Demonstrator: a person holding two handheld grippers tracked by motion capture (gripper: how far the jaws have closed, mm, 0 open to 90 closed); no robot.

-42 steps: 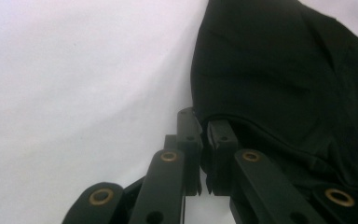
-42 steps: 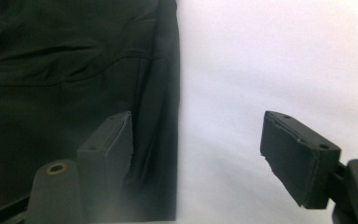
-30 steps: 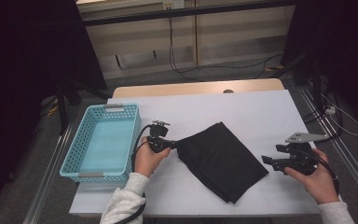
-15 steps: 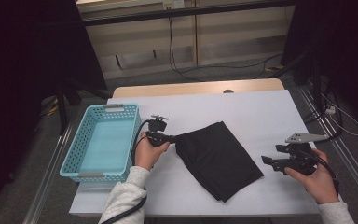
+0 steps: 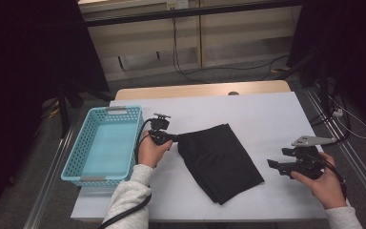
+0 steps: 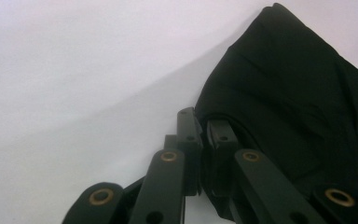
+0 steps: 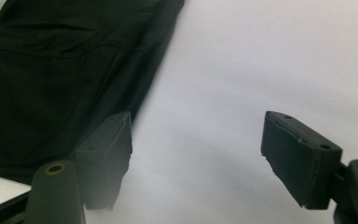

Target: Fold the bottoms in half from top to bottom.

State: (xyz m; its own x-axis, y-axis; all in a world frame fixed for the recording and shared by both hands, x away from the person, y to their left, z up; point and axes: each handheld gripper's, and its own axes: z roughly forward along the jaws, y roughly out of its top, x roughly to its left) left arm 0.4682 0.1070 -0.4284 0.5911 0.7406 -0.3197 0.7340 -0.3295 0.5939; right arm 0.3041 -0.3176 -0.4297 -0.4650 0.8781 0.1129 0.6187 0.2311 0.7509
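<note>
A: Where is the black cloth [image 5: 221,160] right now?

B: It lies folded on the white worktop [image 5: 267,114], about midway between the left and right edges and closer to the near edge than the far one. One corner of it points toward the near edge.

A: And the left hand-held gripper [image 5: 171,138]?

B: Its jaws are pressed together, pinching the cloth's left corner. The left gripper view shows the fabric [image 6: 298,116] caught between the two black pads, bunched up where they bite.

A: Is the cloth lifted?

B: Only that pinched corner looks raised; the rest lies flat on the worktop.

A: What about the right hand-held gripper [image 5: 272,164]?

B: Its jaws are spread, with nothing between them. It is held near the right edge of the worktop, apart from the cloth, pointing toward it. In the right gripper view the cloth [image 7: 60,79] lies ahead beyond one pad, and bare worktop shows between the two.

A: Anything else on the worktop?

B: A light blue basket [image 5: 76,162] stands at the left edge, just beside the left hand [image 5: 150,152]. I see nothing inside it.
</note>
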